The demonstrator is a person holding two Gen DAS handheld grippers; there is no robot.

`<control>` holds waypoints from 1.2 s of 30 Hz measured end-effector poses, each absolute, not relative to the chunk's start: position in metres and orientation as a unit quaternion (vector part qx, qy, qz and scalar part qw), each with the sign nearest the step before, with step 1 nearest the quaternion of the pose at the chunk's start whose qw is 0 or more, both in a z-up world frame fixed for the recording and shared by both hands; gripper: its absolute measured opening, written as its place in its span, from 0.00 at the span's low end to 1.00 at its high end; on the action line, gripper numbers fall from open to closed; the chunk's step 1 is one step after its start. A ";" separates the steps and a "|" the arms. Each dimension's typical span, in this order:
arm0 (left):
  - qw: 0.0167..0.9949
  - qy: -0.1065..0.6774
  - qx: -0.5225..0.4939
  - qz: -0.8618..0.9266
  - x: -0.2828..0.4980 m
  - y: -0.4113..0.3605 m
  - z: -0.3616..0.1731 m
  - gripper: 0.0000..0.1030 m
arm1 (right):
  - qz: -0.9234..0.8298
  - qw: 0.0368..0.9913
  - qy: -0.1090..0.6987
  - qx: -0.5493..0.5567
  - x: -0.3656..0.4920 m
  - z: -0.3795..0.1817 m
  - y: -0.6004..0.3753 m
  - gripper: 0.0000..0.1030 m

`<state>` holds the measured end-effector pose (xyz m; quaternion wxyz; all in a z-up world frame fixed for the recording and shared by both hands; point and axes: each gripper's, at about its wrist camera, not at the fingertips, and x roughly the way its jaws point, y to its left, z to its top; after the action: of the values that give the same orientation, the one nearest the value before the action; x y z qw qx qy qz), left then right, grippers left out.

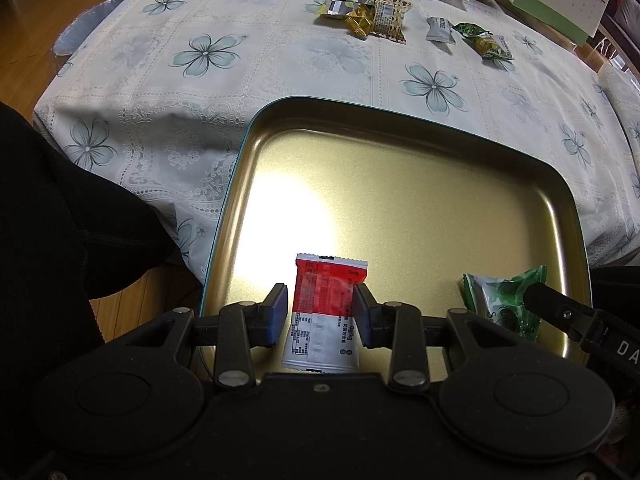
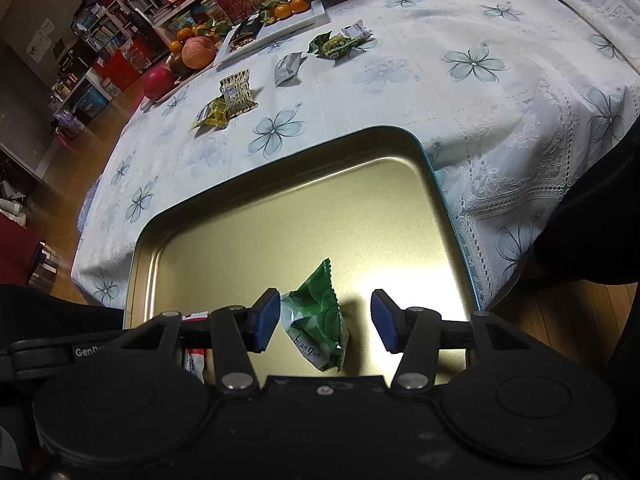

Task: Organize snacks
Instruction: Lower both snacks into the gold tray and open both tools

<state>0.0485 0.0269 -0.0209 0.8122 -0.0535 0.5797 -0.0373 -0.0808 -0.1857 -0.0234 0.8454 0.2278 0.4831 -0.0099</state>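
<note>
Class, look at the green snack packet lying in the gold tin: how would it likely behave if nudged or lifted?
The green snack packet looks crinkly and puffed, so it probably flexes rather than stays stiff. It seems light, and on the gold tin, whose glossy floor looks smooth, it would likely slide, not roll. Its flat shape makes tipping unlikely.

1. Tray [image 1: 400, 184]: smooth gold-toned metal with a satin sheen and a bright glare patch.
2. Red-and-white packet [image 1: 324, 312] and green packet [image 2: 320, 316]: glossy, crinkled plastic film.
3. Cloth [image 1: 200, 92] over the counter: lace-patterned, faintly shiny.
4. Floor [image 2: 560, 316]: polished wood.
5. Left claw [image 1: 320, 312]: matt black plastic.
</note>
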 end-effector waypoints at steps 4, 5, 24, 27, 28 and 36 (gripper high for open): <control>0.812 0.580 -0.054 -0.037 0.048 0.027 -0.021 0.42 | -0.012 0.847 0.485 0.219 -0.081 -0.023 -0.184 0.56; 0.812 0.580 -0.054 -0.037 0.048 0.027 -0.021 0.42 | -0.012 0.846 0.486 0.218 -0.080 -0.023 -0.184 0.56; 0.821 0.568 -0.040 -0.031 0.045 0.024 -0.017 0.43 | -0.092 0.847 0.514 0.098 -0.080 -0.023 -0.166 0.69; 0.825 0.564 -0.034 -0.028 0.044 0.023 -0.016 0.43 | -0.099 0.848 0.515 0.072 -0.080 -0.021 -0.162 0.71; 0.826 0.562 -0.033 -0.027 0.044 0.022 -0.016 0.43 | -0.100 0.849 0.515 0.066 -0.080 -0.020 -0.161 0.73; 0.834 0.550 -0.038 -0.020 0.044 0.025 -0.010 0.43 | -0.059 0.848 0.522 0.069 -0.077 -0.002 -0.152 0.77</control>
<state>0.0436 0.0250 -0.0101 0.8341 -0.0381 0.5499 -0.0204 -0.0768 -0.1522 -0.0017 0.8478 0.0692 0.5224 -0.0593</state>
